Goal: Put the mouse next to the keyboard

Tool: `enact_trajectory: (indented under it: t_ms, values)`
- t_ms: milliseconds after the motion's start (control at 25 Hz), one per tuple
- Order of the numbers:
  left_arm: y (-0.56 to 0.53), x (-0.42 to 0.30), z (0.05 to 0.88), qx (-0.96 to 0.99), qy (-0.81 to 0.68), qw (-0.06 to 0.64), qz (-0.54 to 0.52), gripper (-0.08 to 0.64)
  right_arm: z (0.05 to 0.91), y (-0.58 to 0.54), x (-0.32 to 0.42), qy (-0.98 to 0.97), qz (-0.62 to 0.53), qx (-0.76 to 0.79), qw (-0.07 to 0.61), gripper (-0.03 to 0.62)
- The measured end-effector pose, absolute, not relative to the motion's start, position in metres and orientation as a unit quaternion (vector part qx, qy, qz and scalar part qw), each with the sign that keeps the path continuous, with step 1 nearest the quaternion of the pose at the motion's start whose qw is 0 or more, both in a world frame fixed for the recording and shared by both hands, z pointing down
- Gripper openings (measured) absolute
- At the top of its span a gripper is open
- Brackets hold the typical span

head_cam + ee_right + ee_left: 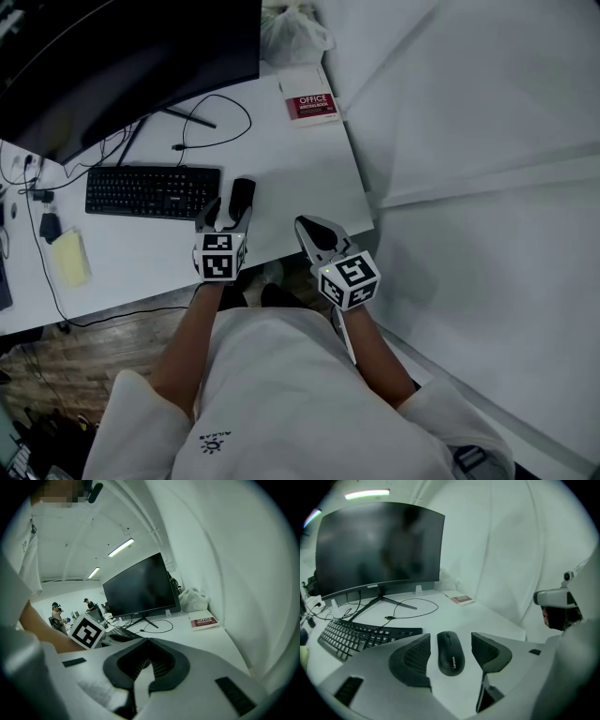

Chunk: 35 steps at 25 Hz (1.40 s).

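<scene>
1. Black mouse [242, 195] lies flat on the white desk [300, 178], just right of the black keyboard [152, 191], a narrow strip of desk between them. Its long side runs away from the person, roughly square to the keyboard's length.
2. Left gripper [228, 214] sits at the mouse's near end. Its jaws are spread wide, one on each side of the mouse. In the left gripper view the mouse [451, 652] lies between the pads [415, 656] with desk showing on both sides, so nothing is pinched.
3. Right gripper [309, 230] is off to the right at the desk's front edge, well apart from the mouse. Its jaws are pressed together at the tips, and the right gripper view shows nothing between them.
4. Both marker cubes face up in the head view, with the person's forearms and white shirt below them.
5. Behind the keyboard is a big dark curved monitor [122, 56] on a thin-legged stand. A loose black cable [220, 122] loops on the desk by the stand.
6. A red and white booklet [311, 105] lies at the far right corner of the desk, with a white plastic bag [292, 33] just behind it.
7. A yellow pad [70, 258] lies left of the keyboard, near the front edge, with more cables at the far left.
8. The right gripper view shows other people [56, 613] far back in the room, too small to detail.
</scene>
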<state>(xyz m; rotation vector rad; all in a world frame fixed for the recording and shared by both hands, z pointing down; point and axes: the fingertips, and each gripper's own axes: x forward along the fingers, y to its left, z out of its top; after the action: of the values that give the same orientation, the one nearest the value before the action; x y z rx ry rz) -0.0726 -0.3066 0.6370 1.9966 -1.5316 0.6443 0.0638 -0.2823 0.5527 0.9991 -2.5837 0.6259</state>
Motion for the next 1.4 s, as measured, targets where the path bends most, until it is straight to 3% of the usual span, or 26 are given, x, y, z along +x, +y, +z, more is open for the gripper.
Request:
enact_trajectory:
  t_ms: [160, 680, 1000, 1400]
  values:
    - [-0.297, -0.084, 0.61, 0.751, -0.568, 0.254, 0.218, 0.21, 0.544, -0.28, 0.056, -0.9, 0.215, 0.353, 0.138, 0.018]
    - [-0.276, -0.15, 0.525, 0.762, -0.594, 0.205, 0.158, 0.055, 0.497, -0.285, 0.027, -0.907, 0.171, 0.372, 0.102, 0.018]
    - [-0.266, -0.18, 0.505, 0.759, -0.608, 0.186, 0.143, 0.012, 0.49, -0.282, 0.019, -0.902, 0.172, 0.387, 0.09, 0.018]
    - [-0.266, -0.179, 0.508, 0.773, -0.59, 0.189, 0.135, 0.012, 0.488, -0.28, 0.019, -0.896, 0.168, 0.4, 0.094, 0.018]
